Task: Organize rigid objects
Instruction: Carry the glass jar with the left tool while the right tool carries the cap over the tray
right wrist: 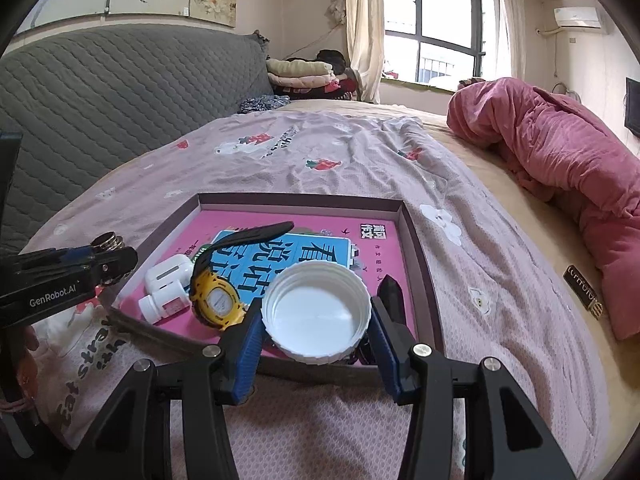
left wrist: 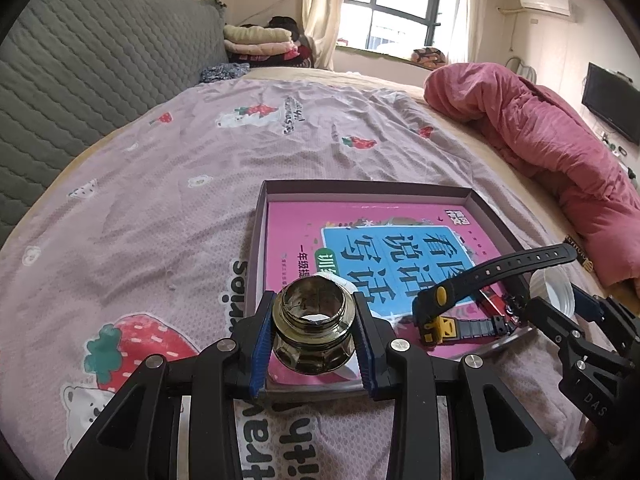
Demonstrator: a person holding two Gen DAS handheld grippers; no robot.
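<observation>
My left gripper (left wrist: 314, 334) is shut on a small dark glass jar (left wrist: 313, 330), open mouth up, at the near left corner of a shallow cardboard box (left wrist: 362, 187). My right gripper (right wrist: 316, 318) is shut on a white screw cap (right wrist: 316, 314), hollow side up, over the box's near edge (right wrist: 304, 368). Inside the box lie a pink book (right wrist: 360, 236), a yellow and black wristwatch (right wrist: 218, 300), a white earbud case (right wrist: 166, 276) and a small white bottle (right wrist: 162, 306). The watch (left wrist: 448, 312) shows in the left wrist view too.
The box sits on a pink strawberry-print bedsheet (left wrist: 200, 184). A rolled red quilt (right wrist: 560, 168) lies along the right side. A grey quilted headboard (left wrist: 80, 80) stands at the left. Folded clothes (right wrist: 300, 74) are stacked at the far end.
</observation>
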